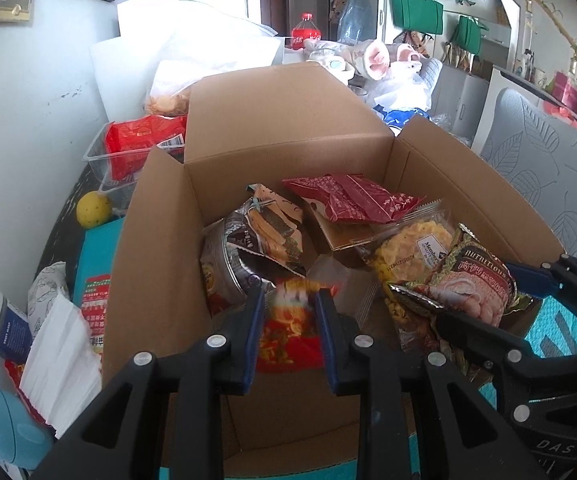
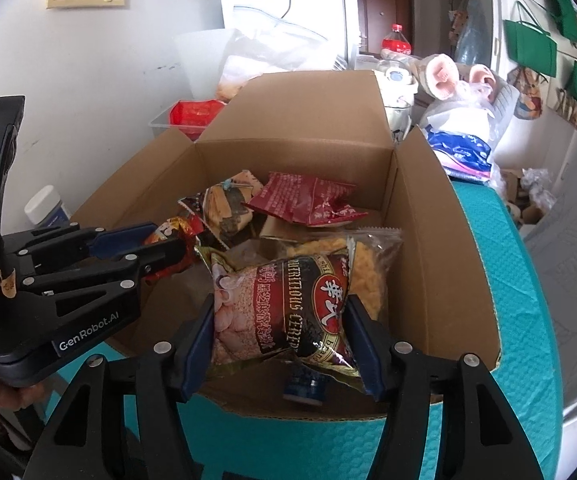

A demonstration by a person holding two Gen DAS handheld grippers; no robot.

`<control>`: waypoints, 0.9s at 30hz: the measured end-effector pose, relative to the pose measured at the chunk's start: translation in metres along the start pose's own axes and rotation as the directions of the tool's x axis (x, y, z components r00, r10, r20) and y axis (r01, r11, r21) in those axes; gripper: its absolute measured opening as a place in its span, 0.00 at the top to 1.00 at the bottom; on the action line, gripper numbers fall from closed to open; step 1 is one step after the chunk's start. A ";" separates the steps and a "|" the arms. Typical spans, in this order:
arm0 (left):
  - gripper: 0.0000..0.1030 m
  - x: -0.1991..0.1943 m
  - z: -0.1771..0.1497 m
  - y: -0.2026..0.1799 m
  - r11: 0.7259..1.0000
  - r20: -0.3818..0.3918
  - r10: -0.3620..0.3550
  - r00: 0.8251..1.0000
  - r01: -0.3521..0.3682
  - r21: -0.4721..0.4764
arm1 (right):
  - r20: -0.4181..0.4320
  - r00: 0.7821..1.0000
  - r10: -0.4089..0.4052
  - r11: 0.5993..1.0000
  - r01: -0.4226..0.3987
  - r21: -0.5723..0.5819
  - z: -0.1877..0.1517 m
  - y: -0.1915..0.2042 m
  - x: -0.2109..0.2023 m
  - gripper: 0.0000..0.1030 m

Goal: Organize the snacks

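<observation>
Teal mat [image 2: 520,300] under box [image 2: 440,216]: left gripper [image 1: 290,312] clamps red packet [image 1: 288,340], right gripper [image 2: 280,332] bracketing cereal bag [image 2: 284,308], grip unclear; we lower both well inside box before releasing

One cardboard box [image 2: 440,264]; roughly seven snack packets [image 2: 308,200]; two grippers [image 2: 280,332].

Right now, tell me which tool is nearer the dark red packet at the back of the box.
Neither clearly. The left tool holds a red-and-yellow packet and the right tool a cereal bag, both at the box's near side, short of the dark red packet.
</observation>
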State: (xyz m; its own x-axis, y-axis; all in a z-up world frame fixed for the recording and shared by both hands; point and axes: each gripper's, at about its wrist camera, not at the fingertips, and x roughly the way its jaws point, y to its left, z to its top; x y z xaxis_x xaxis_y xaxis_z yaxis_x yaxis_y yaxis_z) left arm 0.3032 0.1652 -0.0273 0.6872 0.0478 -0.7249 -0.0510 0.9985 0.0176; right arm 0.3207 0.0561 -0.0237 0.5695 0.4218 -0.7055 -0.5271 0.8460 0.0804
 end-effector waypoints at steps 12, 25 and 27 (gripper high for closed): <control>0.11 -0.025 0.004 -0.011 1.000 0.033 0.006 0.999 -0.005 -0.010 | 0.048 0.998 -0.045 0.999 0.044 0.025 0.000 -0.013 -0.035 0.31; 0.11 -0.107 0.013 -0.022 0.999 0.149 0.031 0.988 -0.027 -0.029 | 0.151 0.986 -0.068 0.997 0.063 0.039 0.006 -0.012 -0.096 0.31; 0.11 -0.124 0.011 -0.025 0.999 0.175 0.047 0.983 -0.044 -0.022 | 0.177 0.981 -0.075 0.997 0.070 0.034 0.006 -0.008 -0.111 0.31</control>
State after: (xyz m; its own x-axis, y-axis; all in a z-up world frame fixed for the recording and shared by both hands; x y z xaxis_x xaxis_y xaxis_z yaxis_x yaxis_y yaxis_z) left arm 0.2271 0.1341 0.0697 0.8002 0.0981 -0.5917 -0.0971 0.9947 0.0337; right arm 0.2654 0.0048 0.0578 0.7098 0.4084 -0.5739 -0.4645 0.8839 0.0545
